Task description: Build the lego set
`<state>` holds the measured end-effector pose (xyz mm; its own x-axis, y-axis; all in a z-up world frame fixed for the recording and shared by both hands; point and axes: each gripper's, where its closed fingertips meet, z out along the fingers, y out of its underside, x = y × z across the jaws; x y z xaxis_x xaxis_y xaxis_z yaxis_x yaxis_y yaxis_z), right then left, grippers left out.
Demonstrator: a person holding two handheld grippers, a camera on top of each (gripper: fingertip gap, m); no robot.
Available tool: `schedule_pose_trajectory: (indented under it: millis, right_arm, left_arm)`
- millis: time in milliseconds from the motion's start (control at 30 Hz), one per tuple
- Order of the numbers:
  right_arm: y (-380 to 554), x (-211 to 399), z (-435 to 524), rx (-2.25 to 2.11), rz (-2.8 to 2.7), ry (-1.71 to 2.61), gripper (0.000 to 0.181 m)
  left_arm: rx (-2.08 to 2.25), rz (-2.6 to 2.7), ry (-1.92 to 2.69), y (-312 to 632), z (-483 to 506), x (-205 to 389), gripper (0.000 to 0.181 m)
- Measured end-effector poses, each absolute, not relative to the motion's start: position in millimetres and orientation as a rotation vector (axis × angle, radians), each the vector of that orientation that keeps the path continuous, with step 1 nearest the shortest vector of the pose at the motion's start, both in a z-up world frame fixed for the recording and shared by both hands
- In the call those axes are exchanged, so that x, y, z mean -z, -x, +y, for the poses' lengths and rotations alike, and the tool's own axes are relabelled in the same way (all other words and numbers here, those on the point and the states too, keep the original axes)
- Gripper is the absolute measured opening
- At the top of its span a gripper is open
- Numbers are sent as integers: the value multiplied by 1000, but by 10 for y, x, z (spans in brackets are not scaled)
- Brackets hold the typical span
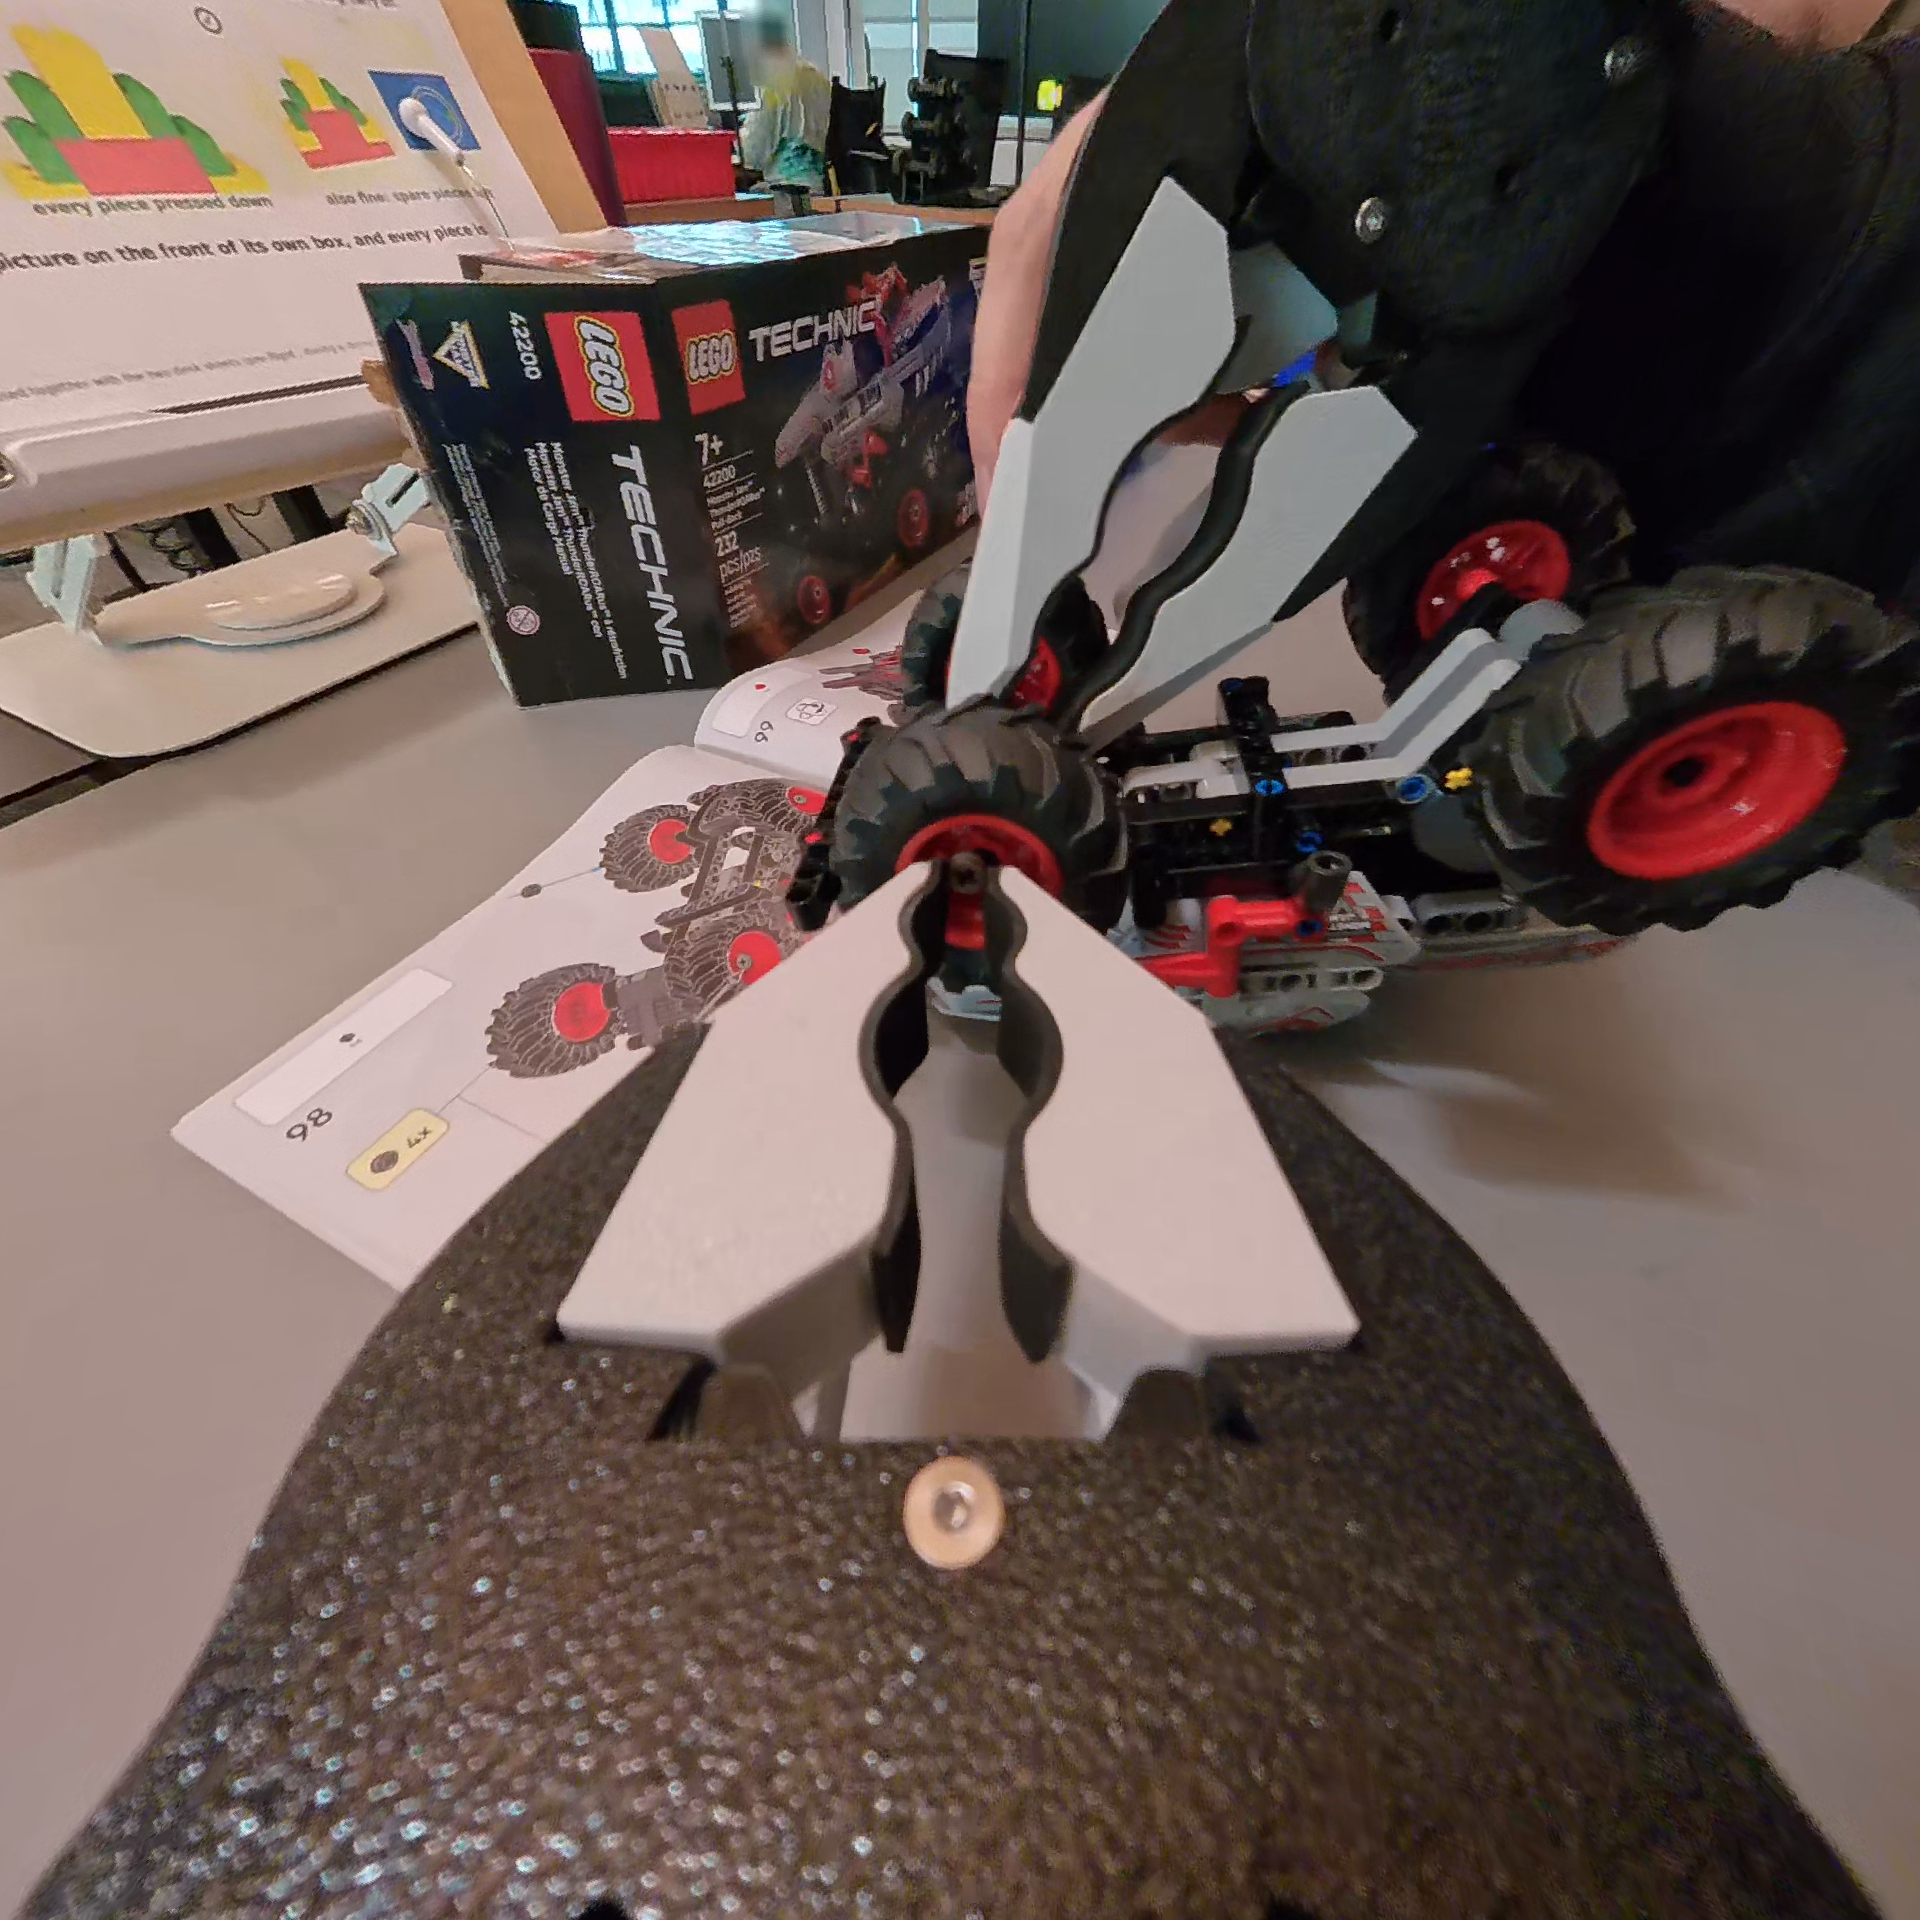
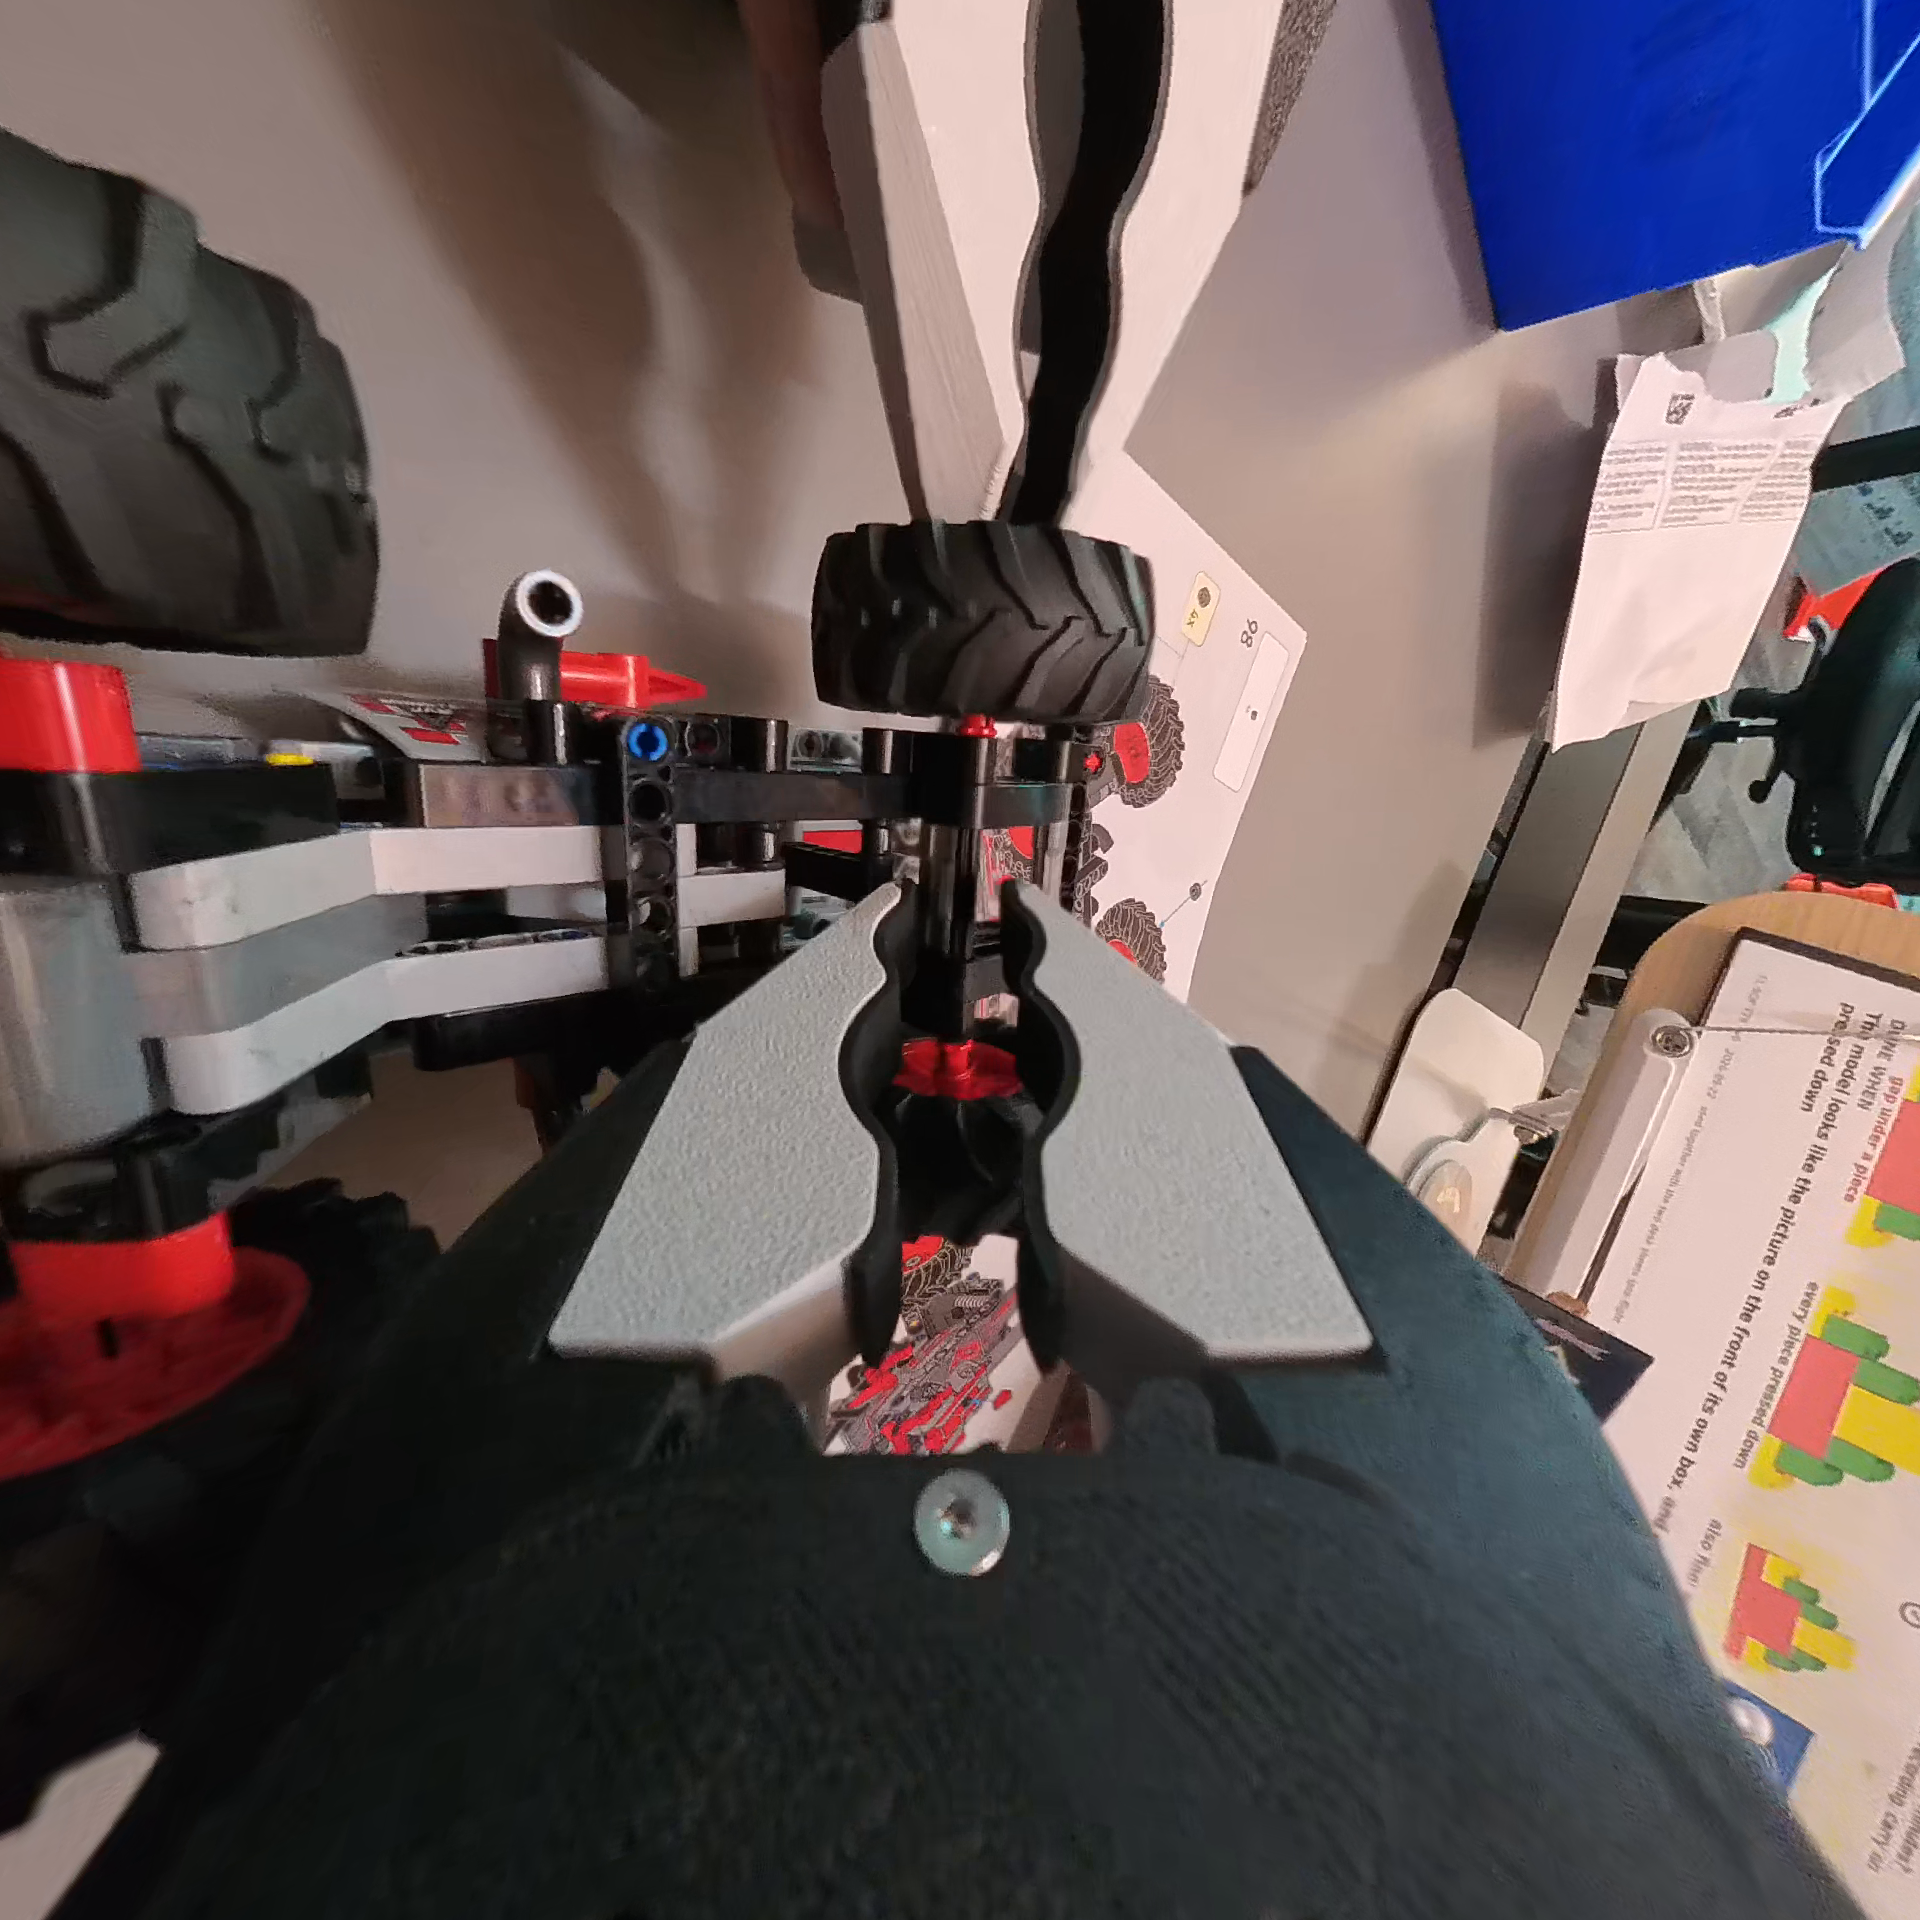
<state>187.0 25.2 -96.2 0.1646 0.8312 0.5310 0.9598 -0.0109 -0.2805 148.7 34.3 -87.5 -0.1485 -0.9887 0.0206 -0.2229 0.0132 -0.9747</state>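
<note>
The black, grey and red monster truck [image 1: 1247, 810] lies on its side on the grey table, with big black tyres on red hubs. My left gripper [image 1: 964, 883] is shut on a small grey pin [image 1: 966, 871] held at the red hub of the nearest wheel [image 1: 977, 779]. In the right wrist view that wheel [image 2: 982, 623] stands edge-on, with the left gripper [image 2: 1039, 488] above it. My right gripper [image 2: 956, 909] is shut on the truck's black axle [image 2: 951, 831] behind that wheel. In the left wrist view it [image 1: 1039, 707] comes down from the upper right.
The open instruction booklet [image 1: 468, 1039] lies under and left of the truck. The set's box [image 1: 644, 468] stands behind it, with a picture board on a white stand [image 1: 208, 260] at far left. A blue bin [image 2: 1662, 135] and a white paper bag [image 2: 1683, 540] show beyond. My right fingertips sit around 5 cm from my left ones.
</note>
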Motion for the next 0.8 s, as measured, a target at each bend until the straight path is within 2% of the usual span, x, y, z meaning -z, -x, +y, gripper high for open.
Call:
schedule_pose_trajectory:
  millis: [100, 800]
  right_arm:
    - [-1873, 983, 244, 255, -1695, 1887, 9]
    - [-1892, 959, 230, 302, -1564, 1843, 9]
  left_arm:
    - [1190, 1494, 1294, -1494, 336, 881, 3]
    - [1141, 1492, 1293, -1362, 378, 875, 4]
